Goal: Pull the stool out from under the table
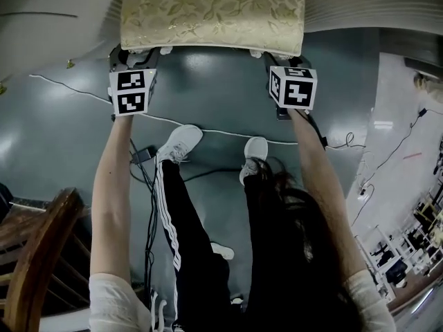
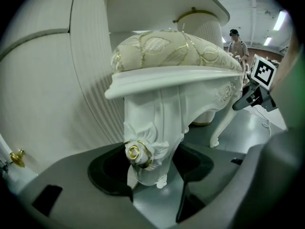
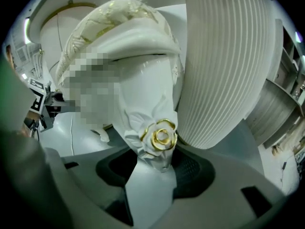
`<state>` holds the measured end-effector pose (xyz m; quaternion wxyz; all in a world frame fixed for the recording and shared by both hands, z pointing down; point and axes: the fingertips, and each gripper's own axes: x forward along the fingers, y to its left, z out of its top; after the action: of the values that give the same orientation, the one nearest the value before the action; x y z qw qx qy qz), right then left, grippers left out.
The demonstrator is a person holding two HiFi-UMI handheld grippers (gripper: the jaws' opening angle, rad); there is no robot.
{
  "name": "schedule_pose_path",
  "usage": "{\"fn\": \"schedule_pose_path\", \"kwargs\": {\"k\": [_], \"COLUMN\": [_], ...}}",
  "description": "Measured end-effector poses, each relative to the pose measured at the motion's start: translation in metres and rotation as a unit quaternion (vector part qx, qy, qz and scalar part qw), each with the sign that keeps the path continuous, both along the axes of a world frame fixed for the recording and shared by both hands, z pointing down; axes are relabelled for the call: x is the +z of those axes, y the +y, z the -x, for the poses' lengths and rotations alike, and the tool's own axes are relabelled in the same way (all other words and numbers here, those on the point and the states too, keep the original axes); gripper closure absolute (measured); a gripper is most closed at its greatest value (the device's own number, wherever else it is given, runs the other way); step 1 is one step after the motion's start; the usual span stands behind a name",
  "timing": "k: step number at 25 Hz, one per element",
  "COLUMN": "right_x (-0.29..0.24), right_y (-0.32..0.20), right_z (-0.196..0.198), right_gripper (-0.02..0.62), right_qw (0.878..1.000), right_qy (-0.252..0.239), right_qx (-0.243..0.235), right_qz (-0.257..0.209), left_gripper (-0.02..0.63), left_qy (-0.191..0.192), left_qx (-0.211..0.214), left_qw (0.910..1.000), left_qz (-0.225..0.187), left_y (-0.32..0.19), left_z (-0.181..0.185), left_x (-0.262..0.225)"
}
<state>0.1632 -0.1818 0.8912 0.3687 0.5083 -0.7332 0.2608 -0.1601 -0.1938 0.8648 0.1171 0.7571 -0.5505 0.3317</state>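
The stool has a gold-leaf patterned cushion (image 1: 211, 12) and a white carved frame; it stands against the white fluted table base (image 2: 90, 80), under the tabletop (image 2: 157, 4). My left gripper (image 1: 135, 54) reaches under the cushion's left front corner. In the left gripper view its jaws (image 2: 150, 168) are closed around the carved leg (image 2: 152, 128), just below a gold rose. My right gripper (image 1: 280, 57) is at the right front corner. Its jaws (image 3: 157, 168) clamp the other front leg (image 3: 150, 113), under its gold rose (image 3: 163, 137). The fluted base (image 3: 224, 66) rises right behind that leg.
A dark wooden chair (image 1: 34, 254) stands at my lower left. A white cable (image 1: 208, 131) and dark cords cross the grey floor near my white shoes (image 1: 181, 142). A person (image 2: 237, 44) stands far off. Furniture and shelves line the right side (image 1: 408, 254).
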Motion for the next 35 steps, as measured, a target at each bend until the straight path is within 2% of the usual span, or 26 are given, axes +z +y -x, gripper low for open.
{"fn": "schedule_pose_path", "kwargs": {"k": [3, 6, 11, 16, 18, 26, 30, 35], "right_x": [-0.003, -0.002, 0.013, 0.008, 0.005, 0.005, 0.002, 0.000], "right_y": [0.008, 0.014, 0.010, 0.012, 0.014, 0.014, 0.009, 0.009], "right_z": [0.010, 0.009, 0.010, 0.014, 0.017, 0.007, 0.002, -0.003], "right_gripper": [0.357, 0.357, 0.359, 0.359, 0.359, 0.360, 0.360, 0.359], "right_qw": [1.000, 0.999, 0.999, 0.998, 0.998, 0.999, 0.998, 0.998], "right_qy": [-0.013, -0.011, -0.005, -0.002, -0.005, 0.012, 0.019, 0.018], "right_qx": [0.020, 0.042, 0.037, 0.063, 0.059, 0.012, -0.016, -0.029], "right_qz": [-0.001, -0.001, 0.013, 0.028, 0.028, 0.044, 0.052, 0.058], "left_gripper": [0.322, 0.322, 0.322, 0.325, 0.325, 0.325, 0.325, 0.325], "left_qy": [-0.024, -0.026, -0.030, -0.043, -0.048, -0.031, -0.026, -0.029], "left_qx": [0.022, 0.033, 0.030, 0.052, 0.057, 0.010, -0.018, -0.030], "left_qw": [0.9994, 0.9989, 0.9988, 0.9969, 0.9964, 0.9991, 0.9989, 0.9979], "left_qz": [0.009, 0.020, 0.025, 0.039, 0.041, 0.029, 0.036, 0.050], "left_y": [-0.014, -0.022, -0.029, -0.044, -0.046, -0.013, 0.002, 0.011], "left_z": [0.007, 0.005, 0.007, 0.009, 0.011, 0.007, 0.003, -0.001], "left_x": [-0.006, -0.004, 0.011, 0.007, 0.004, 0.002, 0.001, 0.000]}}
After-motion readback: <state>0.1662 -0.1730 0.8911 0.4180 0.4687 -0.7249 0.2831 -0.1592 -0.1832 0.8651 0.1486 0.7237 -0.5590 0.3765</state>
